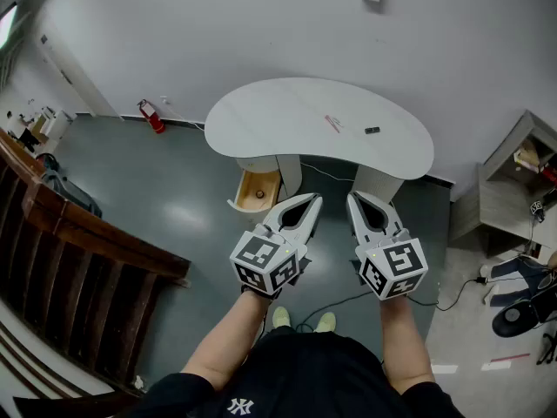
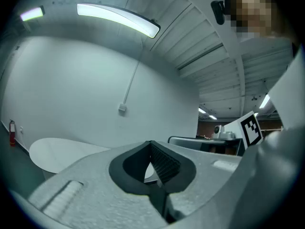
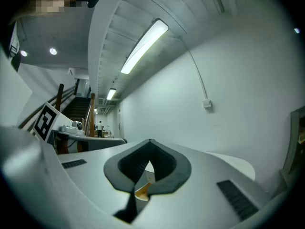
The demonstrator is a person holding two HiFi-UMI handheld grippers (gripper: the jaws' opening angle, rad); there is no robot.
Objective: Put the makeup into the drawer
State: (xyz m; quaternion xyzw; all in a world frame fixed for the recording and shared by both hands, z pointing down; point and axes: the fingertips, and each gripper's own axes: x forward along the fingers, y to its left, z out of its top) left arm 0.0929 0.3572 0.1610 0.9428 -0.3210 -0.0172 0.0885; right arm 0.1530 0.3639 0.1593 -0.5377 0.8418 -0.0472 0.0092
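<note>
In the head view we see the makeup (image 1: pixel 332 124) and a small black item (image 1: pixel 372 131) lying on the white table (image 1: pixel 261 111). The drawer (image 1: pixel 257 190) hangs open below, and the left gripper (image 1: pixel 311 201) and right gripper (image 1: pixel 355 198) are held apart from both. In the left gripper view our jaws are clenched on nothing, and in the right gripper view they are likewise pressed together and empty.

A red fire extinguisher (image 1: pixel 152 117) stood on the grey floor (image 1: pixel 165 190) by the white wall (image 1: pixel 261 24). A dark wooden railing (image 1: pixel 83 233) ran at left, and a grey cabinet (image 1: pixel 509 185) stood at right.
</note>
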